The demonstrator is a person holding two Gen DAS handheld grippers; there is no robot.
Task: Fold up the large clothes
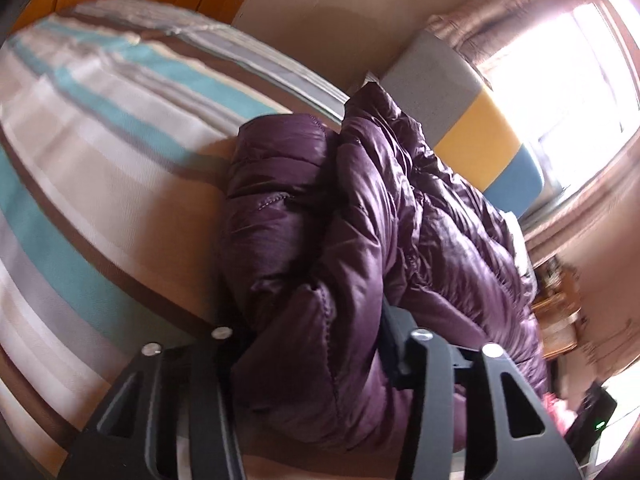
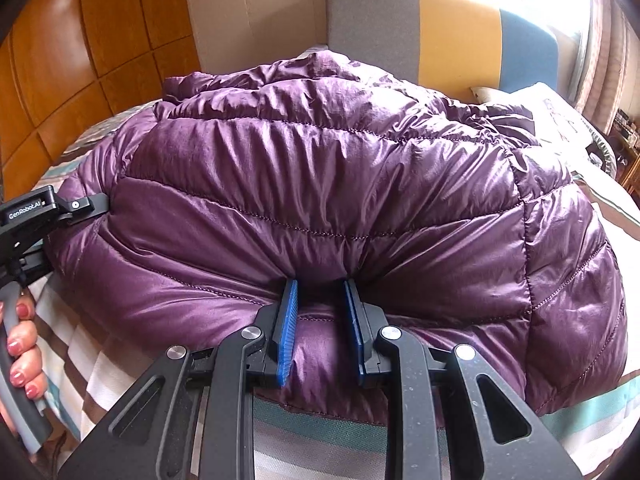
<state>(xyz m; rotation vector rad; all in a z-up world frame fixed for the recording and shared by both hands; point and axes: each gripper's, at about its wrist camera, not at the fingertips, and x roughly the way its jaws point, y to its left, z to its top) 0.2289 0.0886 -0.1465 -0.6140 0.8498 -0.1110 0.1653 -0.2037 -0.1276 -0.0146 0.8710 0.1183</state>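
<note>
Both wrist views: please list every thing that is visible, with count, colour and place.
puffer jacket: one, purple, lying bunched on the bed.
bed cover: one, striped teal, brown, white, under the jacket.
headboard: one, grey, yellow, blue panels, behind the jacket.
pillow: one, white, right of the jacket.
wooden wall panels: orange-brown, far left.
right gripper: black, blue pads, clamped on the jacket's near edge.
left gripper: black, jacket fabric between its fingers.
hand: one, holding the left gripper's handle.

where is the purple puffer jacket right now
The purple puffer jacket lies bunched on the striped bedspread, in front of the grey, yellow and blue headboard, filling the right wrist view.
</note>
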